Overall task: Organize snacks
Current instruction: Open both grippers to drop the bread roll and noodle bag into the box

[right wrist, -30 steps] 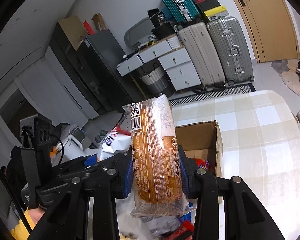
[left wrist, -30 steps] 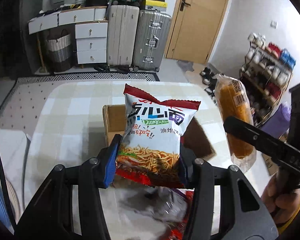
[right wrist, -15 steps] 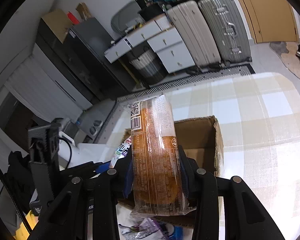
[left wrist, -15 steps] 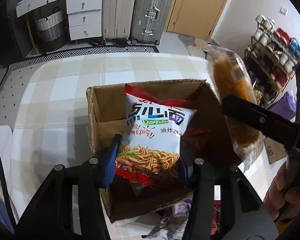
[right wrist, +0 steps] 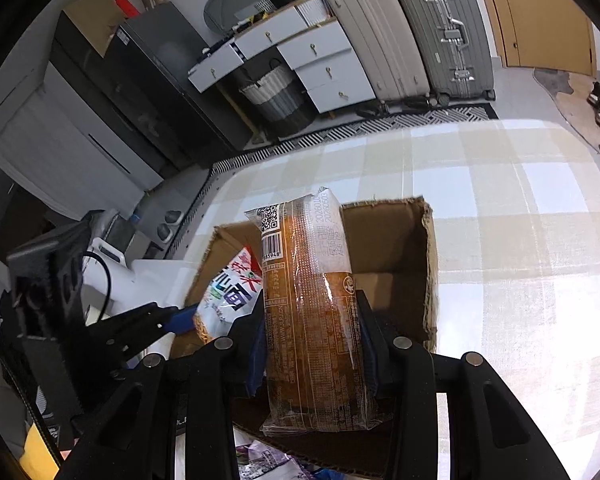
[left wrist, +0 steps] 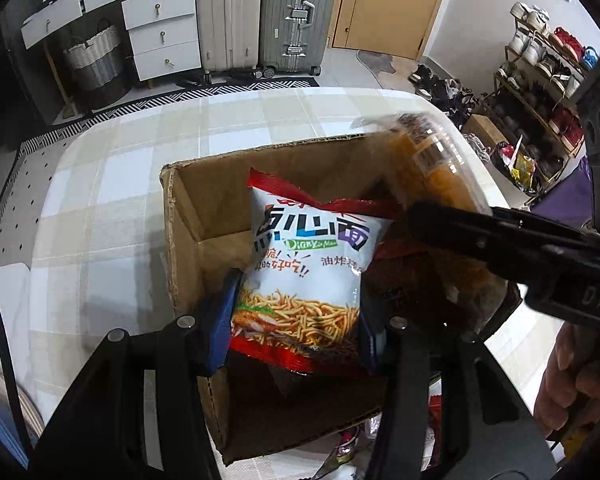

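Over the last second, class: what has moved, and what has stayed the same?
Both grippers came down toward the cardboard box: the left gripper brought the noodle snack bag over its opening, the right gripper the wrapped orange-brown pack. Both grips stayed shut; nothing released. The box stayed on the checked table.

Daylight glares on the tablecloth (right wrist: 520, 280) right of my gripper; the box (left wrist: 188, 216) interior is shadowed; edges are fisheye-bent.

Brown box (left wrist: 188, 216), beige-checked tablecloth (left wrist: 112, 184), white-and-red noodle bag (left wrist: 308, 264) — orange-brown packet (right wrist: 312, 320)
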The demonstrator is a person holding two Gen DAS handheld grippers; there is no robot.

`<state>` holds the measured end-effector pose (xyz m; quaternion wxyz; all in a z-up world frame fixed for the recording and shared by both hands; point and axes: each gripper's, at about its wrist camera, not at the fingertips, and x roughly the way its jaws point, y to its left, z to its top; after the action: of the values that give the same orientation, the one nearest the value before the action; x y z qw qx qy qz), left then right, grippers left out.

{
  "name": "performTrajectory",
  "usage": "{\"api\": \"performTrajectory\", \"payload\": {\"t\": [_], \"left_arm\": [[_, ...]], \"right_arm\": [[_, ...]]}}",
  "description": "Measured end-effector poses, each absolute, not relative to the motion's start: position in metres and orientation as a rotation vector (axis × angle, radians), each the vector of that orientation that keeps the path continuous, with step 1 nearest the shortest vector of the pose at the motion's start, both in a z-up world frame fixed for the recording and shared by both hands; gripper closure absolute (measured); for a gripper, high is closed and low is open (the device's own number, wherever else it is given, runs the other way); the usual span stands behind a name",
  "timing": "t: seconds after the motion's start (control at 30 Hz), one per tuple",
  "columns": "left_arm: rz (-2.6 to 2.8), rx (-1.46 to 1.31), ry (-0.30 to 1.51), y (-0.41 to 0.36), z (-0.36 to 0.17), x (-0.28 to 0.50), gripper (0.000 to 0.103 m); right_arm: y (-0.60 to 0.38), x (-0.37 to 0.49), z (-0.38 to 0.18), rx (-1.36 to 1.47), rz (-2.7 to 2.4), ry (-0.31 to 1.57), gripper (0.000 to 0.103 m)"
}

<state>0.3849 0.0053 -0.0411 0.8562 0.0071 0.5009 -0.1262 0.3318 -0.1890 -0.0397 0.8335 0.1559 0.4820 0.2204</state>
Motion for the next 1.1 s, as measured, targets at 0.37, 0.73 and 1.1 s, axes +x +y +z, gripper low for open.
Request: {"api": "performTrajectory", "payload": {"t": [0.37, 0.73, 1.1], "left_arm": [[-0.273, 0.034, 1.066, 0.001, -0.042, 0.379, 0.053], [-0.254, 0.010, 0.990, 0.011, -0.019, 0.369, 0.026], [-0.257, 0.004, 0.981, 0.013, -0.010, 0.356, 0.026]], "right_arm": [[-0.188, 0.336, -0.047, 0.291, 0.441, 1.037, 0.065], [-0.183, 0.339, -0.046, 0.262, 0.396, 1.061, 0.060], [-0.186, 0.330, -0.030, 0.231, 0.363, 0.993, 0.051]]}}
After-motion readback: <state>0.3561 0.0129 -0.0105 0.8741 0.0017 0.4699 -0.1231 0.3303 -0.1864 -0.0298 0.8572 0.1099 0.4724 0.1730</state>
